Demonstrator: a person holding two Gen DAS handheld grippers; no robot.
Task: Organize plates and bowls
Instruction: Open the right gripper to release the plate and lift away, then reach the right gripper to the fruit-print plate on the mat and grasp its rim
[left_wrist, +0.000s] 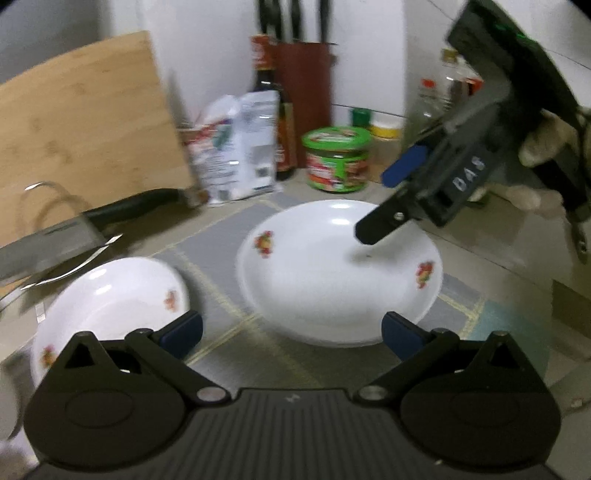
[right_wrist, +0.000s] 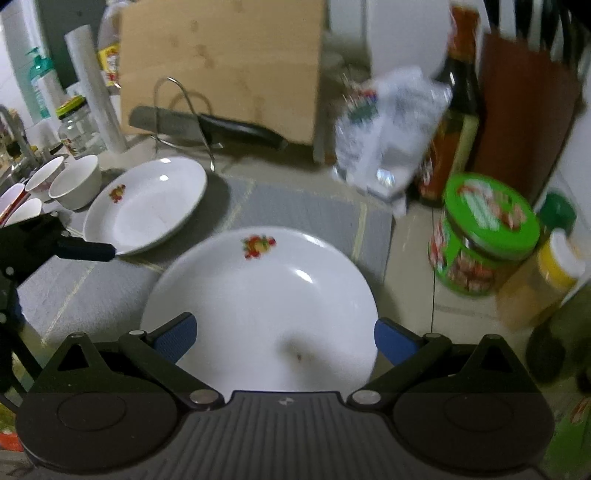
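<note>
Two white deep plates with fruit prints lie on a grey mat (left_wrist: 221, 240). The bigger-looking one (left_wrist: 340, 273) is at centre, also seen in the right wrist view (right_wrist: 258, 302). The second plate (left_wrist: 110, 306) lies to its left (right_wrist: 147, 206). My left gripper (left_wrist: 291, 332) is open, low over the mat between the two plates; one of its fingers (right_wrist: 88, 252) reaches the left plate's near rim. My right gripper (right_wrist: 284, 336) is open and hovers over the centre plate's near edge, tilted down (left_wrist: 376, 206). Neither holds anything. Small white bowls (right_wrist: 77, 181) stand far left.
A wooden cutting board (left_wrist: 85, 122) leans on the wall behind a cleaver (left_wrist: 55, 240) on a wire rack. A white bag (left_wrist: 240, 147), a dark sauce bottle (left_wrist: 280, 110), a knife block (left_wrist: 306, 81) and a green-lidded jar (left_wrist: 336, 158) crowd the back. A paper roll (right_wrist: 96, 88) stands at left.
</note>
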